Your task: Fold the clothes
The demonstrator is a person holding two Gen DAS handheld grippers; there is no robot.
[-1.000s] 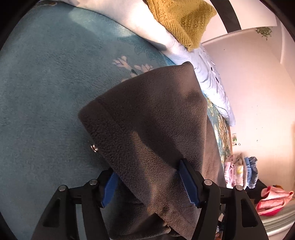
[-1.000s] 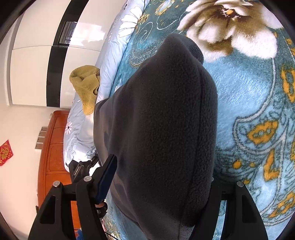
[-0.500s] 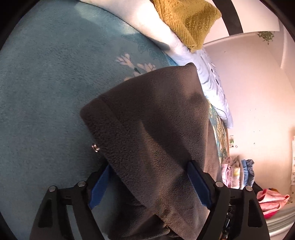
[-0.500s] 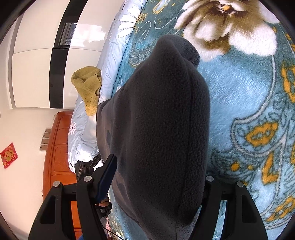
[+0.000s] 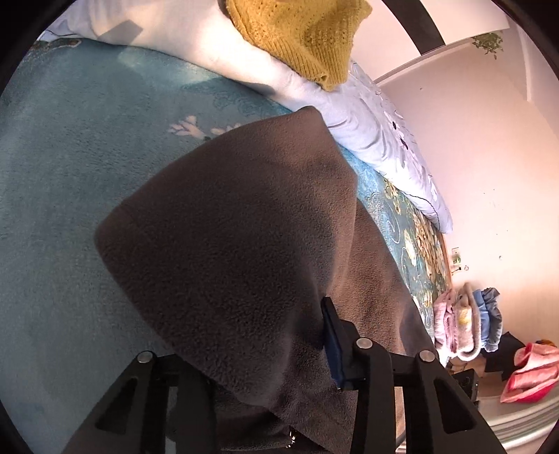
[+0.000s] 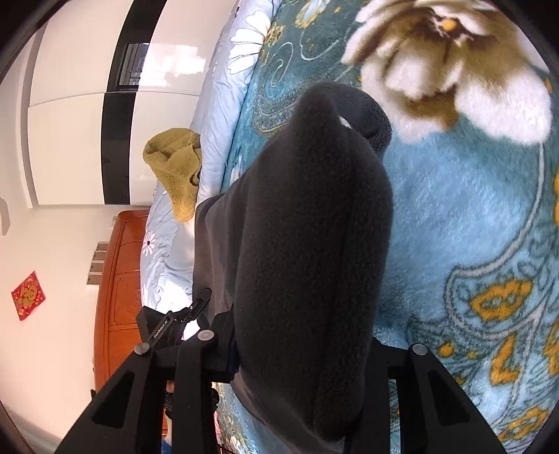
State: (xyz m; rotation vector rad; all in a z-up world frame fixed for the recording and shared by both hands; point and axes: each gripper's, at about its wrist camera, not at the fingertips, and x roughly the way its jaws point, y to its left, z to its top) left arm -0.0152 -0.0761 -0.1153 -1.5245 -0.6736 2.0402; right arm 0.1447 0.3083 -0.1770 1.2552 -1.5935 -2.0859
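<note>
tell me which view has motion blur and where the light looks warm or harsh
Right wrist view: the big flower on the blue blanket is smeared by motion blur, while the grey fleece stays sharp. Left wrist view: sharp, with a warm pink cast on the wall and sunlit yellow knit.

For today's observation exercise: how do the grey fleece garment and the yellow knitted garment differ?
The grey fleece garment is smooth-napped and held in both grippers above the blue blanket; the yellow knitted garment is open-stitched, crumpled and untouched on the pale quilt. Both are soft clothing.
</note>
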